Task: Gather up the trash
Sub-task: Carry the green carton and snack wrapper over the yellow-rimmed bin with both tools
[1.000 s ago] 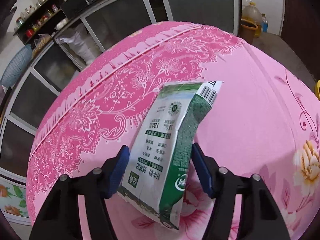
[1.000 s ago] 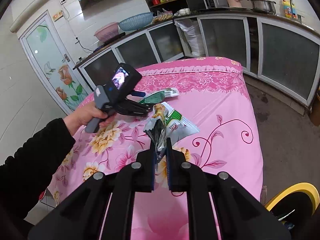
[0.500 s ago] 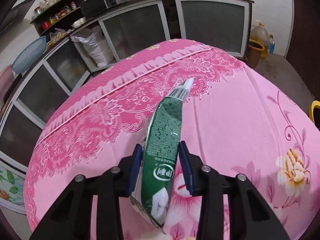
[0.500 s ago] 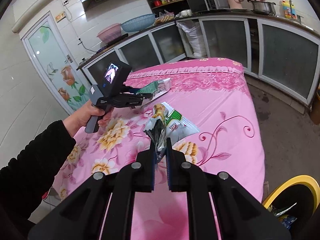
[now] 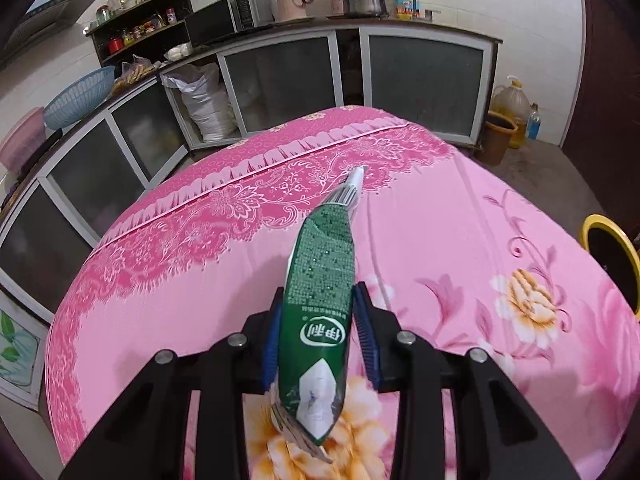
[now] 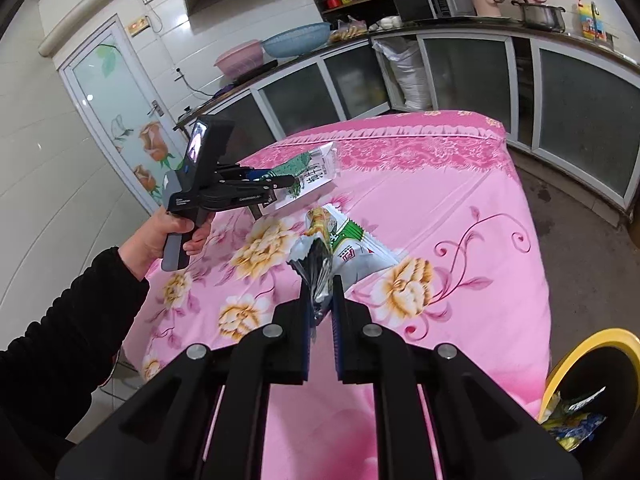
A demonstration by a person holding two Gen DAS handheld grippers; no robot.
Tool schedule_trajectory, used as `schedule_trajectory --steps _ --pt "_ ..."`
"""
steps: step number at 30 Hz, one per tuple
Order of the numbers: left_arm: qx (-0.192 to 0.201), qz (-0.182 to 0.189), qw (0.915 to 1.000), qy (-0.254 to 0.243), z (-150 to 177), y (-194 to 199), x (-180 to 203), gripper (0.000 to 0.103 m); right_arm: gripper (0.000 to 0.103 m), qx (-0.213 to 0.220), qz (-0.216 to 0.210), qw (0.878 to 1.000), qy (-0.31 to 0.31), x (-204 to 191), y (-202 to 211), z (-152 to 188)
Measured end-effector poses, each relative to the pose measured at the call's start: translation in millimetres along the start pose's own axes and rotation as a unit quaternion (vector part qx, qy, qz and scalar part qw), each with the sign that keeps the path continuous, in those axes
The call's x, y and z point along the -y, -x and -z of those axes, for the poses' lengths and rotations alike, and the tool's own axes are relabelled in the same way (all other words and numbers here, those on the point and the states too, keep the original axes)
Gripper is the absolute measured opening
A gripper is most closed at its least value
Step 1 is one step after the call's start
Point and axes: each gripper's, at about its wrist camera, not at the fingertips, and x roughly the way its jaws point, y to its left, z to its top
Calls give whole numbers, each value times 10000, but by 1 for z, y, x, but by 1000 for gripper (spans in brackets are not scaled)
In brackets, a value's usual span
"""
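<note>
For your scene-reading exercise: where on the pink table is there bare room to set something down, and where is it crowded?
Bare cloth lies between the milk carton and the table's far lace border, and along its bin-side edge. The middle is crowded: left gripper, right gripper, snack wrapper.

Milk carton [image 5: 320, 292]: dark green with a white speckle texture, white logo oval, white folded end; black-and-white barcode stripes at its 12 o'clock tip. Left gripper [image 5: 318, 320]: black body, blue pads. Right gripper [image 6: 321, 300]: black, blue pads. Snack wrapper [image 6: 340, 246]: silver inside, green-and-white print with yellow. Tablecloth [image 5: 460, 240]: pale pink with yellow-cream peonies, magenta scrollwork band toward 12 o'clock. Bin [image 6: 592, 340] at 4 o'clock in the right wrist view: yellow rim, black interior. Sleeve [image 6: 60, 340]: black.
</note>
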Motion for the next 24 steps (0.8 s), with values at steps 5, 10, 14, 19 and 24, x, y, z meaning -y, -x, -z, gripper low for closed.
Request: schedule_trajectory --steps 5,10,14,19,24 --pt "152 34 9997 164 24 35 7 31 9 -46 -141 9999 -31 -12 4 15" --pt "199 98 9994 247 53 59 22 31 9 -124 -238 9996 -105 -19 3 31" --pt "199 195 9992 293 80 75 39 31 9 -188 -283 9993 -169 -22 4 44" --pt "217 300 9987 346 103 93 57 31 9 -217 -253 9991 -274 -19 12 58" --pt "316 407 9980 364 114 113 81 31 9 -163 -157 9989 -410 -10 23 70"
